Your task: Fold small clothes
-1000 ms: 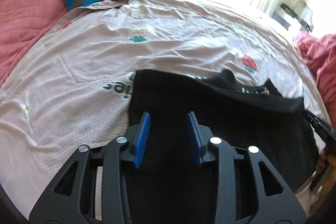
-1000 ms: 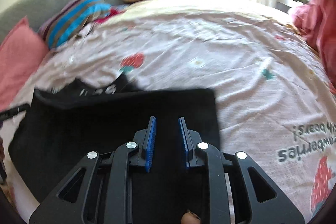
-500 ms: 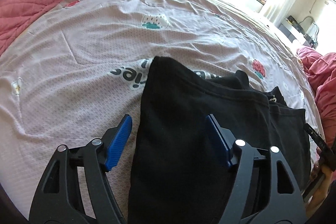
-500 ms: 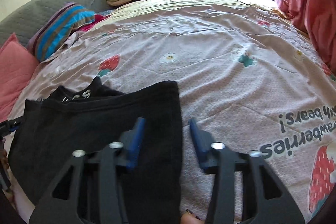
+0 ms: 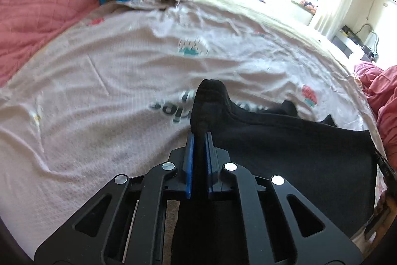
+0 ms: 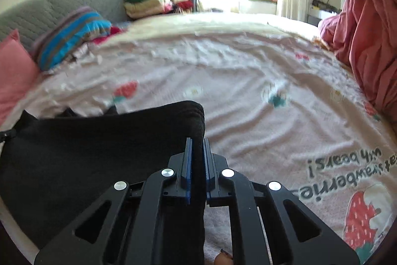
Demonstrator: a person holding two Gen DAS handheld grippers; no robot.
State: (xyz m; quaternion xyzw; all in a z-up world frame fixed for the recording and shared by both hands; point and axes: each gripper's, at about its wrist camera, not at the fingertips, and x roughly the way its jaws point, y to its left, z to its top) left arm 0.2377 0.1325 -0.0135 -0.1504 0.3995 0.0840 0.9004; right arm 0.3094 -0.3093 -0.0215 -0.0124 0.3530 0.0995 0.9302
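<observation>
Both grippers clamped on cloth. Left gripper (image 5: 199,138): jaws have just been closing, blue pads now pinch the left edge of the black garment (image 5: 297,153), a bunched corner sticks up beyond the tips. Right gripper (image 6: 197,144): the same, jaws have just been closing, now shut on the garment's right edge, corner humped just past the pads.

Key relation: the garment spans between the two grippers, long axis side to side, one end in each. It lies at the near edge of the bed on the pink sheet (image 6: 248,71), the far hem toward the pillows. Neither hand is nearer, grip looks symmetric. My read: the next fold goes away from the person, across the short axis.

Text: sheet print partly readable, upside down in the right view: "strawberries with bears!" (image 6: 347,175). White lettering on the garment not visible now. Left view shows only a blurred fragment of print.
</observation>
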